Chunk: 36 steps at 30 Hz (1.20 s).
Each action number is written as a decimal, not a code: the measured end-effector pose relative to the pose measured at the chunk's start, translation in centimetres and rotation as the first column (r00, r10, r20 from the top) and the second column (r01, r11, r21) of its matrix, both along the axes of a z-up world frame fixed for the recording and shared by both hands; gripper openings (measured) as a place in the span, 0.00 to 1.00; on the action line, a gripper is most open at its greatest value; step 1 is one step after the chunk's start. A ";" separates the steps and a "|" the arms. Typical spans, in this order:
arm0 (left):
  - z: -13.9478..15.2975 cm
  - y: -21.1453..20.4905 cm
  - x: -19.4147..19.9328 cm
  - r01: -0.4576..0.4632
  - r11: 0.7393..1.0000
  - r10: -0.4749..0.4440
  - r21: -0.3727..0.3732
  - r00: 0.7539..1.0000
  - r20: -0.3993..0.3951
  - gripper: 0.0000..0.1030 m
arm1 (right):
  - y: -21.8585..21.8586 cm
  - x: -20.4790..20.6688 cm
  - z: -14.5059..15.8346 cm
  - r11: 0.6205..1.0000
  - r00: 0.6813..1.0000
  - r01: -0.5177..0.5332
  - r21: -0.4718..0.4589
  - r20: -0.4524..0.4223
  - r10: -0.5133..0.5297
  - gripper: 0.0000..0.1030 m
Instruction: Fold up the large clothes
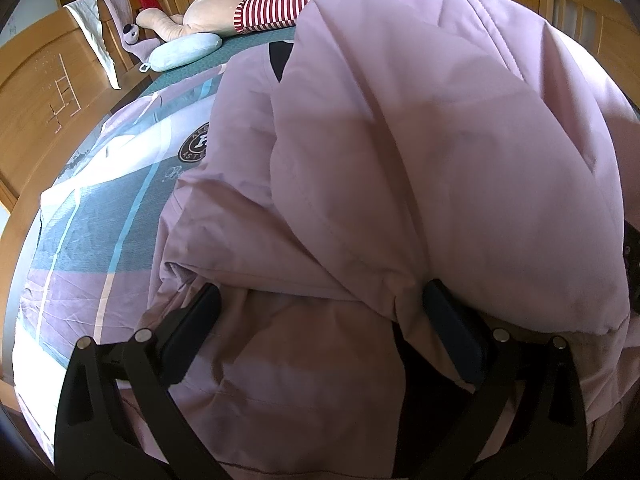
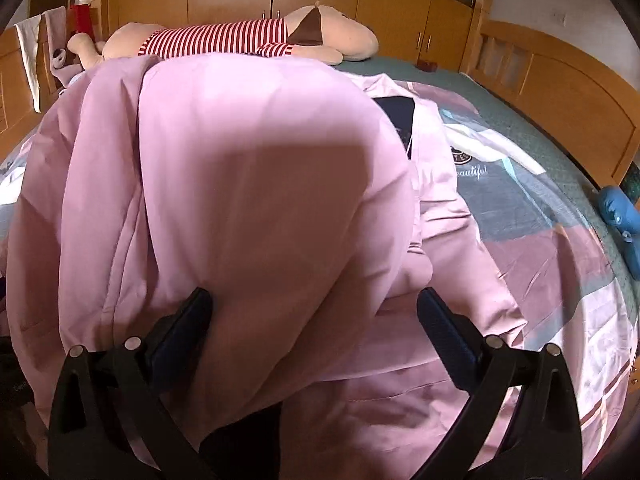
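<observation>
A bulky pink padded coat (image 1: 420, 152) lies heaped mid-bed on the patchwork pink-and-teal bedsheet (image 1: 80, 232). Left gripper (image 1: 320, 304) and right gripper (image 2: 314, 304) both straddle its folds, fingers spread apart. A striped-shirted plush toy (image 2: 240, 38) lies along the far edge.
</observation>
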<state>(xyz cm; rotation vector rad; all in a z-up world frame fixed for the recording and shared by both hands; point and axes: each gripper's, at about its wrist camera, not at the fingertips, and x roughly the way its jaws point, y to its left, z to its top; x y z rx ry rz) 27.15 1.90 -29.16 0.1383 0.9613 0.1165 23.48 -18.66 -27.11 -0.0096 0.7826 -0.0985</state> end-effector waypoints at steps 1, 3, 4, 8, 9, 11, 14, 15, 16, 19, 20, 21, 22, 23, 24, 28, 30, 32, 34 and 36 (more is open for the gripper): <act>0.3 0.1 0.0 0.002 1.000 -0.002 -0.005 1.000 -0.009 0.98 | 0.1 -0.2 0.1 1.000 1.000 -0.005 0.012 0.006 0.005 0.99; 1.4 0.4 -0.4 0.016 1.000 -0.016 -0.017 0.999 -0.039 0.98 | 0.0 -1.4 1.3 0.999 0.998 -0.024 0.027 0.051 0.023 0.99; 2.3 0.8 -0.9 0.026 0.999 -0.027 -0.024 0.999 -0.037 0.98 | -0.2 -2.1 1.9 0.999 0.997 -0.034 0.020 0.077 0.033 0.99; 6.3 3.9 -4.2 0.051 0.998 -0.049 -0.038 0.998 0.050 0.98 | -1.0 -6.1 4.8 0.995 0.983 -0.057 -0.081 0.167 0.070 0.99; 7.0 5.7 -5.5 0.054 0.998 -0.052 -0.044 0.998 0.040 0.98 | -1.4 -7.2 5.1 0.993 0.984 -0.047 -0.109 0.168 0.065 0.99; 7.1 8.5 -7.4 0.060 0.995 -0.061 -0.081 0.998 -0.015 0.98 | -2.7 -9.9 4.8 0.990 0.990 -0.014 -0.143 0.139 0.034 0.99; 5.5 13.5 -11.5 -0.016 0.991 0.001 -0.132 0.994 -0.110 0.98 | -5.1 -13.9 2.7 0.984 0.999 0.047 -0.169 0.027 -0.043 0.99; 4.3 15.2 -13.1 -0.058 0.989 0.035 -0.133 0.985 -0.170 0.98 | -6.3 -15.3 1.4 0.984 0.996 0.062 -0.168 -0.050 -0.072 0.99; 3.3 16.1 -14.2 -0.080 0.986 0.045 -0.150 0.975 -0.219 0.98 | -7.2 -16.1 0.5 0.987 0.991 0.060 -0.147 -0.106 -0.076 0.99; 1.7 18.8 -16.9 -0.142 0.918 0.011 -0.369 0.942 -0.334 0.98 | -10.0 -19.5 -1.2 0.998 0.967 0.041 0.057 -0.252 -0.026 0.99; 1.4 19.0 -17.6 -0.140 0.901 -0.021 -0.412 0.932 -0.363 0.98 | -10.6 -20.4 -1.8 0.993 0.953 0.041 0.111 -0.304 -0.005 0.99; 1.4 19.0 -18.2 -0.126 0.893 -0.051 -0.432 0.925 -0.375 0.98 | -11.1 -20.9 -2.3 0.988 0.936 0.037 0.148 -0.352 0.018 0.99; 1.2 18.7 -18.8 -0.101 0.890 -0.088 -0.444 0.919 -0.384 0.98 | -11.6 -21.7 -2.8 0.980 0.923 0.032 0.199 -0.383 0.047 0.99; 0.9 18.5 -19.2 -0.085 0.888 -0.111 -0.452 0.914 -0.390 0.98 | -12.2 -22.4 -3.2 0.966 0.916 0.036 0.257 -0.394 0.070 0.99; 0.5 18.1 -19.4 -0.070 0.885 -0.136 -0.461 0.907 -0.399 0.98 | -12.6 -23.0 -3.8 0.947 0.910 0.047 0.319 -0.405 0.091 0.99; 0.6 17.7 -19.8 -0.056 0.879 -0.153 -0.473 0.908 -0.391 0.91 | -12.9 -24.1 -4.5 0.923 0.897 0.063 0.379 -0.426 0.114 0.87; 1.2 17.5 -20.6 -0.034 0.861 -0.179 -0.508 0.914 -0.365 0.60 | -12.3 -24.5 -3.5 0.924 0.904 -0.002 0.383 -0.394 0.165 0.53; 2.0 17.2 -21.5 -0.005 0.845 -0.206 -0.535 0.920 -0.334 0.43 | -12.3 -25.1 -2.5 0.894 0.909 -0.038 0.446 -0.356 0.216 0.31; 3.1 17.3 -21.6 0.020 0.805 -0.234 -0.593 0.929 -0.285 0.30 | -12.8 -25.1 -0.8 0.833 0.920 -0.074 0.548 -0.286 0.270 0.22; 4.6 17.6 -21.5 0.051 0.743 -0.259 -0.668 0.941 -0.217 0.23 | -13.2 -24.8 1.2 0.779 0.933 -0.123 0.615 -0.196 0.301 0.20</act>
